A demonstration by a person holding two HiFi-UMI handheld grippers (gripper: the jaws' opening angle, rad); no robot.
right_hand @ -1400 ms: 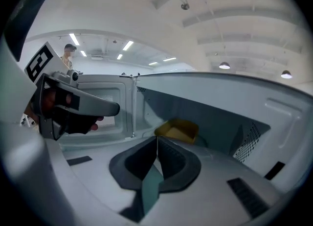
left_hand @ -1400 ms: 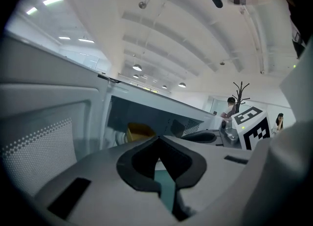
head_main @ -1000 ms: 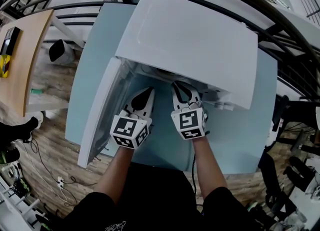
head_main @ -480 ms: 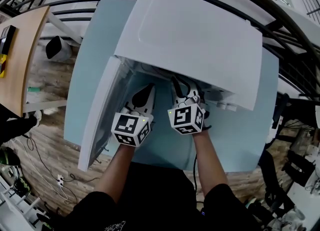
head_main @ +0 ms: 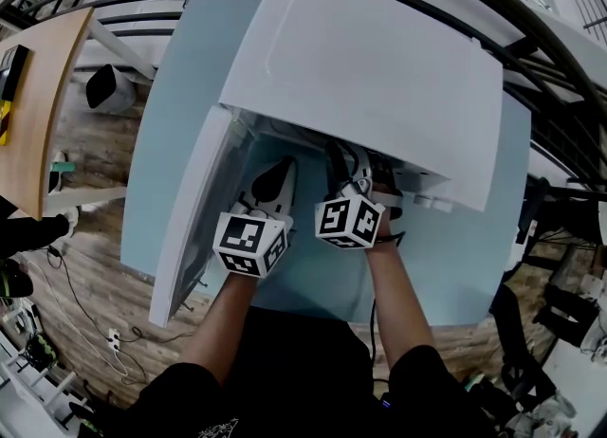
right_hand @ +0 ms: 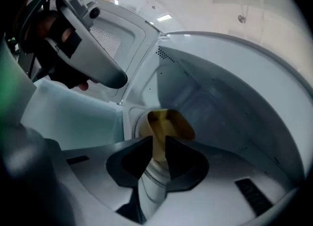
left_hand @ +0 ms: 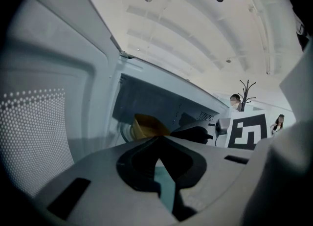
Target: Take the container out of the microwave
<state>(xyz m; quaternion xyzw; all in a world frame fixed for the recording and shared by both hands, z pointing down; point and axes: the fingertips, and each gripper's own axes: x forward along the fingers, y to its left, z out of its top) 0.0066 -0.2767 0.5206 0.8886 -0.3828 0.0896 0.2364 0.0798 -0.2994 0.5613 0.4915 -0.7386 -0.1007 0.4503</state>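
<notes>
Right gripper view: one yellow container (right_hand: 169, 122)

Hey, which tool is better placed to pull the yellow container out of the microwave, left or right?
Right. The right tool has its jaws apparently closed on the wall of the container inside the microwave. The left tool is shut and empty, short of it.

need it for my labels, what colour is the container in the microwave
Mustard yellow; the container shows best in the right gripper view.
</notes>
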